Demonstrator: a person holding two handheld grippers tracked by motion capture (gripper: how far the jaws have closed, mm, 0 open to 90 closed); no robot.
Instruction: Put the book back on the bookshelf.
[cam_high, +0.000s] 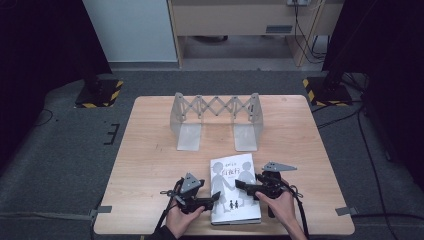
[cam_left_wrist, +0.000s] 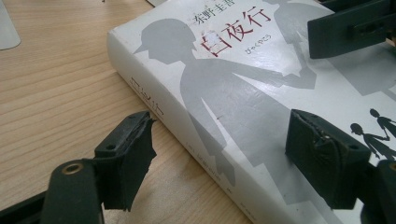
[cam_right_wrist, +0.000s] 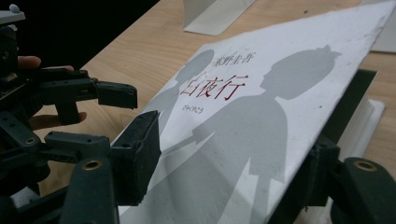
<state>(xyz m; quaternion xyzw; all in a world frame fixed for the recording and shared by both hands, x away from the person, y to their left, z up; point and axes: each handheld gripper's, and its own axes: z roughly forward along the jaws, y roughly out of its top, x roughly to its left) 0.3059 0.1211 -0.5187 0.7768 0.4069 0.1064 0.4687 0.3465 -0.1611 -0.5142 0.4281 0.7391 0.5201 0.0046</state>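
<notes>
Jaws first: the left gripper (cam_high: 216, 196) is sitting at the spine side of the book (cam_high: 235, 187), and in the left gripper view its two black jaws are standing apart, one over the bare wood beside the spine, the other over the white cover, neither pad pressing on anything I can make out. The right gripper (cam_high: 239, 185) is coming in from the opposite side. In the right gripper view one jaw is lying above the front cover and the other below it, so the cover is lifting off the page block and tilting up; whether the pads are really squeezing it I can't tell, there looks to be some slack.

The book is lying flat on the desk (cam_high: 150, 165) near the front edge, between the two hands, spine toward the person's left. It's a thick white hardback-looking thing with grey silhouettes of two figures holding hands, dark red title characters, and two tiny black figures lower down. The jaw pads are looking pretty chewed up, rubbery and ragged at the edges.

Farther back, an expanding bookend rack (cam_high: 216, 120) is standing well apart from the book: pale grey metal, scissor lattice between two end plates, flat feet pointing toward the person, with nothing in it. The desk is light wood grain, sitting on grey carpet.
</notes>
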